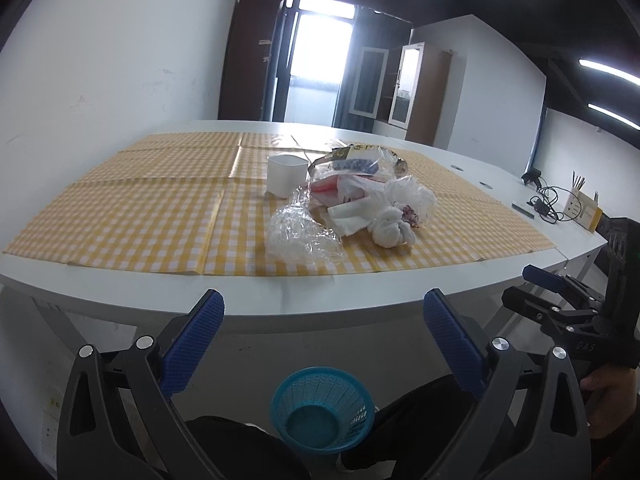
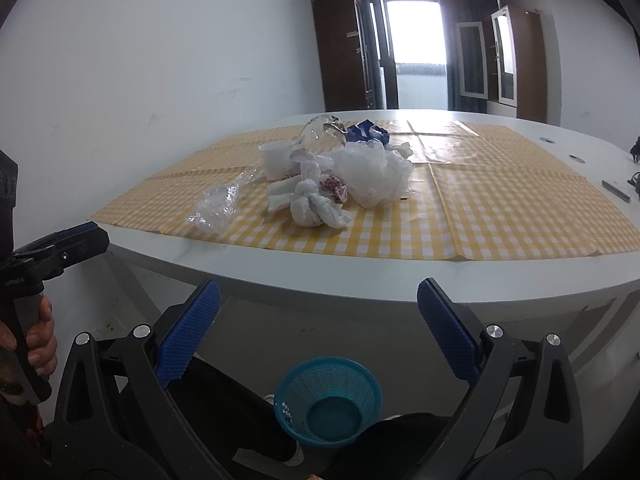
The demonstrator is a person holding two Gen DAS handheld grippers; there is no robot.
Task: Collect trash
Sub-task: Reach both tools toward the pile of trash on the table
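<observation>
This looks like an office or meeting room. A long white bench [image 1: 360, 300] fills the middle of the frame, with cable ports [image 1: 456, 167], a charger and tangled cord [image 1: 544, 200] at the right, glass-door cabinets [image 1: 400, 84] and strip lights [image 1: 608, 70] behind.

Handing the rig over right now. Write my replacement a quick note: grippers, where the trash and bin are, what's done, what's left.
Left gripper: open, empty, held short of the table edge.
Right gripper: open, empty, also short of the edge.
Trash: all piled on the checked cloth: white cup, clear crumpled plastic, knotted white bag, snack wrapper.
Blue basket: on the floor below the table, looks empty.
Done: nothing collected.
Left: move every piece into the basket.
</observation>
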